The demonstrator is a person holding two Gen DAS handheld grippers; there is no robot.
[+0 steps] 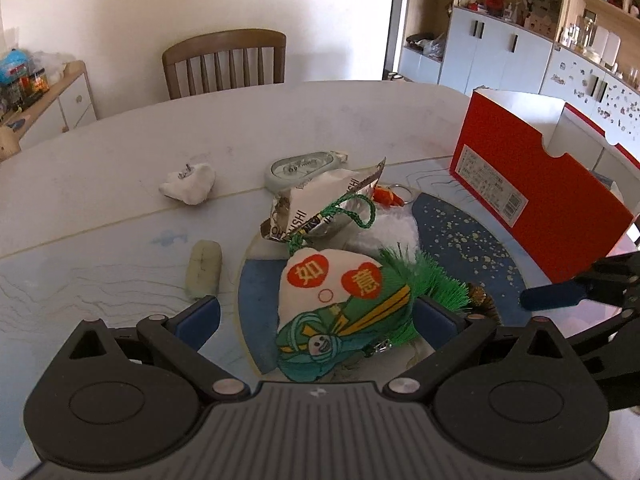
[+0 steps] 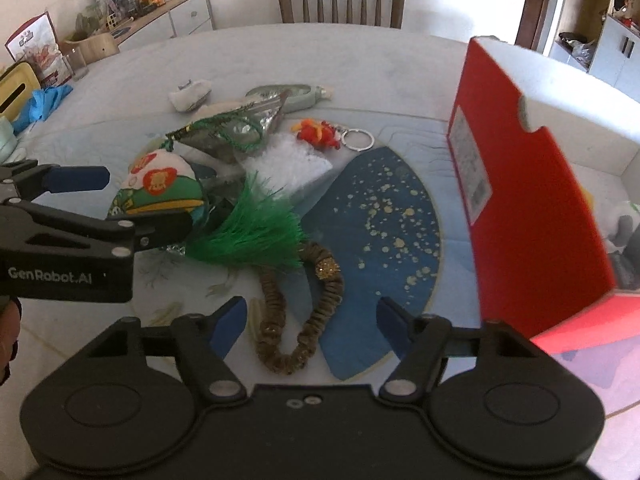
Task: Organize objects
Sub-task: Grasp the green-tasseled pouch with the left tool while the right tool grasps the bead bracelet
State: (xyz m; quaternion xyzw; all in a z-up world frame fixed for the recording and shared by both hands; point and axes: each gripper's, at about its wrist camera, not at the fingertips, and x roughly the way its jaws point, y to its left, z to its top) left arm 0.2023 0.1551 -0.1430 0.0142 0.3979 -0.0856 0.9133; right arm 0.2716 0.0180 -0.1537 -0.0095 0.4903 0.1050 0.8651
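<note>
My left gripper (image 1: 316, 316) hangs over the pale surface (image 1: 120, 152) with its blue-padded fingers (image 1: 198, 320) spread wide on either side of a stuffed cloth charm printed with red hearts and a green figure (image 1: 336, 312); the pads do not press it. Its green tassel (image 1: 424, 280) fans out to the right and its green cord loop (image 1: 356, 212) lies across a crumpled silver foil wrapper (image 1: 320, 200). My right gripper (image 2: 308, 320) points down at a brown beaded bracelet with a gold bead (image 2: 304, 312), which lies curled between its fingers (image 2: 390, 322); they stand apart and I cannot see them touching the beads. The bracelet rests partly on a dark blue fan-shaped mat flecked with gold (image 2: 384, 216). Beyond it lie a red and orange keychain with a metal ring (image 2: 332, 134), a grey-green flat pouch (image 2: 288, 94) and a white crumpled lump (image 2: 190, 94). A small pale cylinder (image 1: 204, 272) lies just left of the mat. A red cardboard box with white inside (image 2: 532, 184) stands open at the right, near the mat's edge. A wooden chair (image 2: 340, 0) sits at the far side.
</note>
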